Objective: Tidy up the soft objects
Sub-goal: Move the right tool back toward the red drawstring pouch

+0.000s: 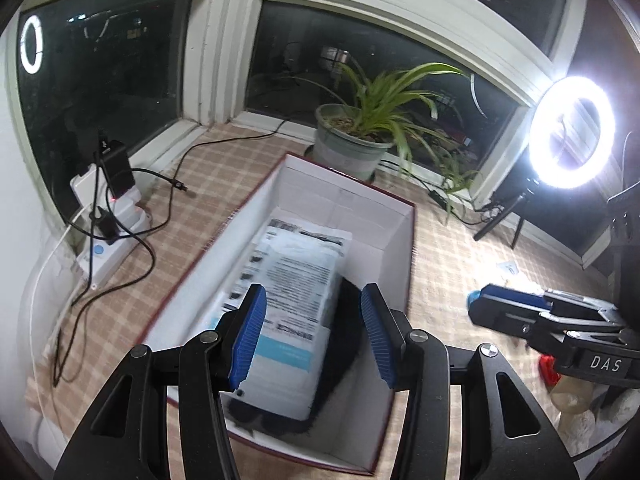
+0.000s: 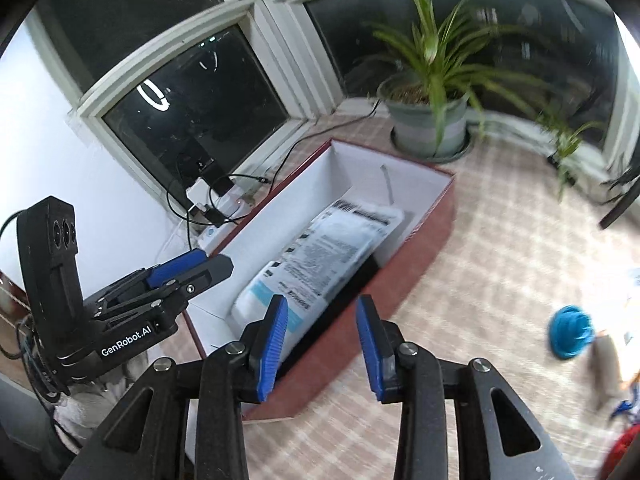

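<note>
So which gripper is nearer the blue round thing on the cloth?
Right. The right gripper is over the box's near edge, the blue round thing off to its right. The left gripper is above the box interior, farther away.

The box (image 1: 394,236) stands open on top, its far end bare above the white packet (image 1: 298,280). Its 4 walls block entry from the sides. Toward the worktop's (image 2: 500,240) far edge a potted plant (image 1: 352,140) crowds the box; cables (image 1: 152,236) clutter the left edge.

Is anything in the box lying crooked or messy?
Yes. The white packet lies tilted in the box, one side propped on something dark underneath. Nothing looks spilled or torn.
</note>
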The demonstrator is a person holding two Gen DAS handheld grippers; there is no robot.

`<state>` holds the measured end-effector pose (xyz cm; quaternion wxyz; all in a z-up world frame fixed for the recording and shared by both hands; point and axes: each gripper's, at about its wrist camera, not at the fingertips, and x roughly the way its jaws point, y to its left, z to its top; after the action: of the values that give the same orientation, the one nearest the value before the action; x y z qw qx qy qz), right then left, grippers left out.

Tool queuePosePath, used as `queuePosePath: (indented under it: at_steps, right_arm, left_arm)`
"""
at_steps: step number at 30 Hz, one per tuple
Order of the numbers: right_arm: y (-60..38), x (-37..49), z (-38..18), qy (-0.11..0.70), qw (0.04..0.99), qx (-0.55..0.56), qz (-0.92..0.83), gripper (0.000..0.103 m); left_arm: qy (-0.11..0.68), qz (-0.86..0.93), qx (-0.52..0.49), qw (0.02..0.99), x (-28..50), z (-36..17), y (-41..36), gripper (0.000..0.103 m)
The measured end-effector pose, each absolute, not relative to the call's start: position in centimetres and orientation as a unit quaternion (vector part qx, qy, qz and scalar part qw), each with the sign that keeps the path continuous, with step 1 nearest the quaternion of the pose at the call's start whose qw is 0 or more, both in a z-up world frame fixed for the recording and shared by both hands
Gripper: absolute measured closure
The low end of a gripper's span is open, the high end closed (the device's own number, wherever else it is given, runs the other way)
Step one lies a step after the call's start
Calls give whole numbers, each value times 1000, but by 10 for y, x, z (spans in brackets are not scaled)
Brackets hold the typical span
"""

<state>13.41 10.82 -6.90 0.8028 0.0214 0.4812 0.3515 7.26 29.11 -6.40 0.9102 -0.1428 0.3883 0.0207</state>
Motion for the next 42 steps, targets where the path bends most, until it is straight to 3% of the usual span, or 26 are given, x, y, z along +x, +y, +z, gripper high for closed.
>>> queuePosePath:
  at_steps: [25,31,42]
  right_arm:
    - [-48,67,-9,378,884,-50,271,65]
    - [-97,65,-8,373,888,-42,264,56]
    - [-246,83,-39,393,892,14,224,55]
  left_arm:
    - [366,-42,-131,920,46,-35,122,56]
    - [371,-55,-131,918,45,-38,83,53]
    - [395,-84,-138,904,47,-60,17,50]
